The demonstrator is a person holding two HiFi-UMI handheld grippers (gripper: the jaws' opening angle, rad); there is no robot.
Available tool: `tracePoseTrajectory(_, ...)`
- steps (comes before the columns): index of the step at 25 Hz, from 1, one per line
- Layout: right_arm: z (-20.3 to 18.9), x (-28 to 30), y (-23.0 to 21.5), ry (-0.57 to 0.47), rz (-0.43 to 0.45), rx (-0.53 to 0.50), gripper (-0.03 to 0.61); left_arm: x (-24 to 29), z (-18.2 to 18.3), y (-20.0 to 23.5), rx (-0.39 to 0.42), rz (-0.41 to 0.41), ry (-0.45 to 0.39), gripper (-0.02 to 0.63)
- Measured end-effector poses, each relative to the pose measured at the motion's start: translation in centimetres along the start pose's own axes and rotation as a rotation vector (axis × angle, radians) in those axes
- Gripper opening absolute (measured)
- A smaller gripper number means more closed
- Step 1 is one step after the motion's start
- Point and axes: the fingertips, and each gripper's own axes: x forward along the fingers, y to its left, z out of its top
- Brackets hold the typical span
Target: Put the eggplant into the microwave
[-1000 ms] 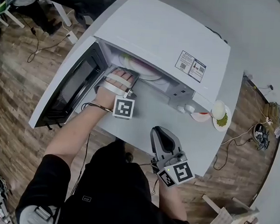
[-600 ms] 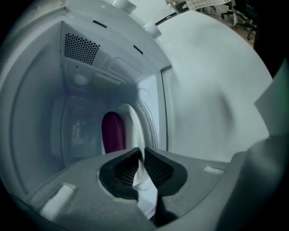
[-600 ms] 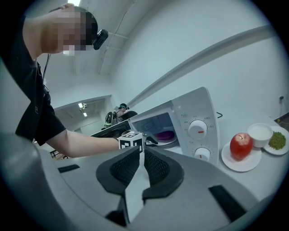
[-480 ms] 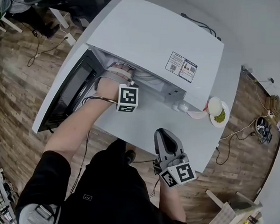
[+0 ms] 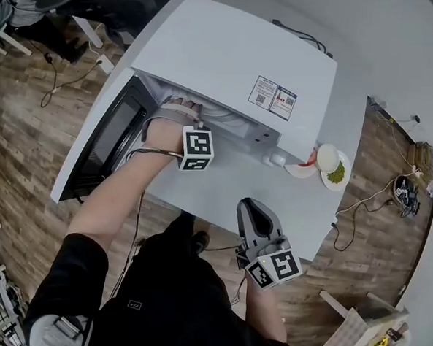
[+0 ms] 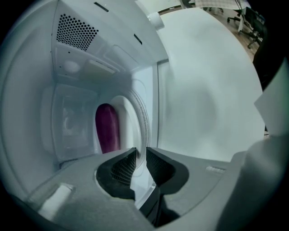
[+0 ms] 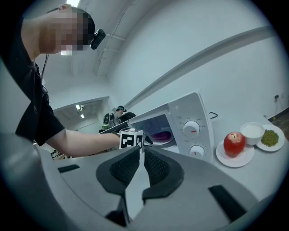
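Head view: one white microwave stands on the counter with its door swung open. The left gripper is at its mouth, and the right gripper hangs over the counter's near edge. Left gripper view: the two fingers sit almost together and grip nothing, and one purple eggplant lies beyond them on the turntable. Right gripper view: its fingers are likewise nearly closed and empty. Beside the microwave's two knobs stand two plates. One carries one red apple; the other carries one bowl and some greens.
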Motion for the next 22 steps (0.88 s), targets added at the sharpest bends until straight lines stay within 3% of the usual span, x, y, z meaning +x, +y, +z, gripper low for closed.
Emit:
tracePoseTrajectory(6, 0.6, -1.5, 1.2, -0.022, 0.001, -0.026, 0.043, -2.6, -0.7, -1.0, -0.096, -0.011, -0.014, 0.060)
tracePoseTrajectory(12, 1.5, -4.5, 3.6, -0.052, 0.008, -0.062, 0.043, -9.1, 0.7, -1.7, -0.322, -0.014, -0.168, 0.058)
tracePoseTrajectory(22, 2.1, -10.5, 9.7, -0.107, 0.073, -0.115, 0.043, -21.3, 2.2, -6.6, -0.525, -0.037, -0.337, 0.009)
